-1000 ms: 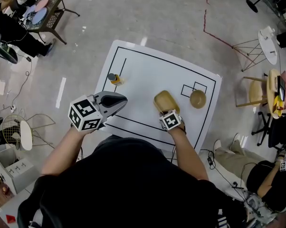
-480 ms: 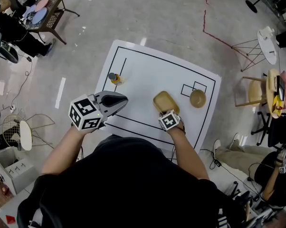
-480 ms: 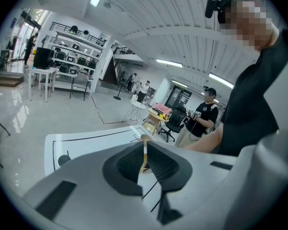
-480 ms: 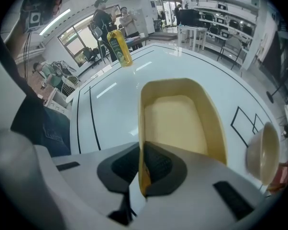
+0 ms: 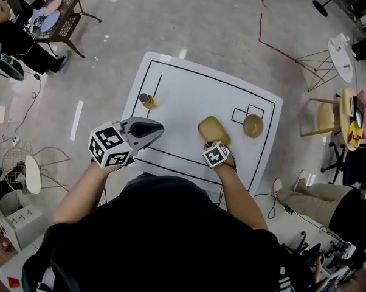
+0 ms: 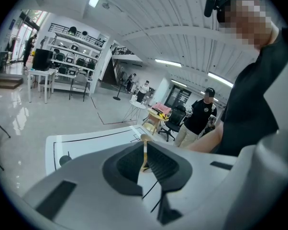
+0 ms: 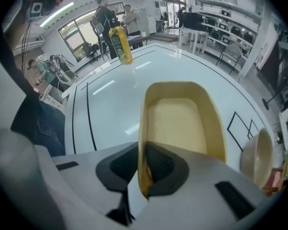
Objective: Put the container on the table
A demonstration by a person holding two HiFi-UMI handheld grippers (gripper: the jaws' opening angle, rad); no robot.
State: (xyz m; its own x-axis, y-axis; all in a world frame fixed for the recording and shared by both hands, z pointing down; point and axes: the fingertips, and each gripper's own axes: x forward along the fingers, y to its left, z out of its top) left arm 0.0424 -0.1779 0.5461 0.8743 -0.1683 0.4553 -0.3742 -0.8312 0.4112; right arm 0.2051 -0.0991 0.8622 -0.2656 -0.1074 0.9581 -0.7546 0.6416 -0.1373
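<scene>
The yellow container (image 5: 213,129) sits flat on the desk (image 5: 183,90), just left of the bowl (image 5: 253,126). The right claw (image 7: 142,166) has just been opening, and its jaws are now loose around the container's near wall. The left claw (image 5: 158,128), farther left of the bowl, is closed and empty.

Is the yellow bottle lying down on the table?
No, the yellow bottle stands upright on the white table, with its dark cap at the top.

wear: black short-sleeved shirt (image 5: 165,236) | left gripper (image 5: 160,127): grey shell, dark jaws | cube (image 5: 110,146): black-white squares
</scene>
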